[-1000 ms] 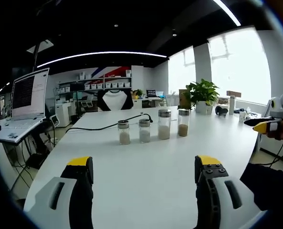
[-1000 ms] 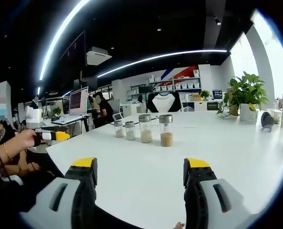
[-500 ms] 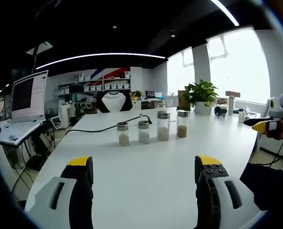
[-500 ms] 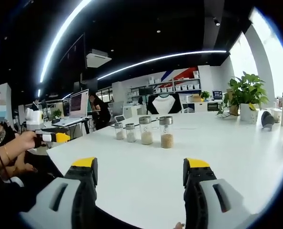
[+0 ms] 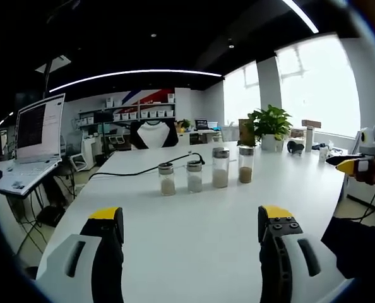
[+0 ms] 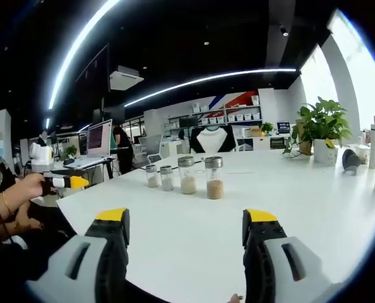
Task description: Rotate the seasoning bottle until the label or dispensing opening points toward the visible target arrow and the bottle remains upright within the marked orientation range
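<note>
Several glass seasoning bottles with silver lids stand upright in a row on a white table [image 5: 194,227]. In the left gripper view the two short bottles [image 5: 167,179] [image 5: 194,176] are on the left and the two tall ones [image 5: 220,168] [image 5: 245,165] on the right. In the right gripper view the tall bottle with tan seasoning [image 6: 214,178] is closest. My left gripper [image 5: 190,227] is open, well short of the row. My right gripper [image 6: 185,227] is open too, nothing between its jaws. The right gripper's yellow tip [image 5: 346,166] enters at the far right of the left gripper view.
A black cable [image 5: 137,168] lies behind the bottles. An open laptop [image 5: 29,142] stands at the left, a potted plant [image 5: 266,123] at the back right. Small items [image 6: 351,159] sit near the table's right end. A person's hand [image 6: 29,189] holds the other gripper.
Both cameras shifted slightly: the bottle row slid a little right and down in the left gripper view, a little left in the right gripper view. The bottles themselves have not moved.
</note>
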`<state>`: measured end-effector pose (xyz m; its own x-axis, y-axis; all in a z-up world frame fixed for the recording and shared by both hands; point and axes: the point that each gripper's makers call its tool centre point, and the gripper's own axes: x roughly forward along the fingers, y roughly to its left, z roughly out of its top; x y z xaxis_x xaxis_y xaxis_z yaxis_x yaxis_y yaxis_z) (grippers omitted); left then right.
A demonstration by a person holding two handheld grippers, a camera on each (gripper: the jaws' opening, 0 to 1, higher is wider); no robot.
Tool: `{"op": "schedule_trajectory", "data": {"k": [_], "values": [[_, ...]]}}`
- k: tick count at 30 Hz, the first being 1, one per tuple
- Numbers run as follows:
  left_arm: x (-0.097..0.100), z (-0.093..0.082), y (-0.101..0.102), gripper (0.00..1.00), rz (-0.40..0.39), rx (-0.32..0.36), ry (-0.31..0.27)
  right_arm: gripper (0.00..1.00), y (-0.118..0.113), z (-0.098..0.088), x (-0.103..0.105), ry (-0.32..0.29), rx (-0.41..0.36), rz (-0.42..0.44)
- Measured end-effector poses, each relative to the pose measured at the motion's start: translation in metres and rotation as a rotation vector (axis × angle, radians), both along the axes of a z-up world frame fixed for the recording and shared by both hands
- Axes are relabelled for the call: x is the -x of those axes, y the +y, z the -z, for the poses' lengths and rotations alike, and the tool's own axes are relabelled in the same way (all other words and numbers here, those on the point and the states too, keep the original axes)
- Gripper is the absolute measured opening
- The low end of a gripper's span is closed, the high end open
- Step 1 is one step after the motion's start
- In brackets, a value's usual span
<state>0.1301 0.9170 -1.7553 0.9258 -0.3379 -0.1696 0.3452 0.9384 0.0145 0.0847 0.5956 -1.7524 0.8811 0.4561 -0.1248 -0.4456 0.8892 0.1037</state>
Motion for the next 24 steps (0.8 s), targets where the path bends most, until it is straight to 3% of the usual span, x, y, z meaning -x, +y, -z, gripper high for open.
{"op": "schedule_trajectory", "data": {"k": [7, 10, 15, 24], "values": [[-0.015, -0.010, -0.004, 0.93, 0.024, 0.012, -0.032, 0.71, 0.002, 0.002, -0.001, -0.006, 0.016, 0.021], [-0.022, -0.008, 0.000, 0.90, 0.007, 0.002, -0.045, 0.71, 0.003, 0.003, 0.000, -0.006, 0.012, 0.024], [-0.034, 0.004, 0.002, 0.88, 0.001, -0.003, -0.014, 0.73, 0.013, 0.003, -0.001, -0.018, 0.024, -0.020], [-0.069, 0.007, -0.001, 0.87, -0.012, -0.001, -0.020, 0.68, 0.014, 0.000, -0.022, -0.040, 0.020, -0.012]]}}
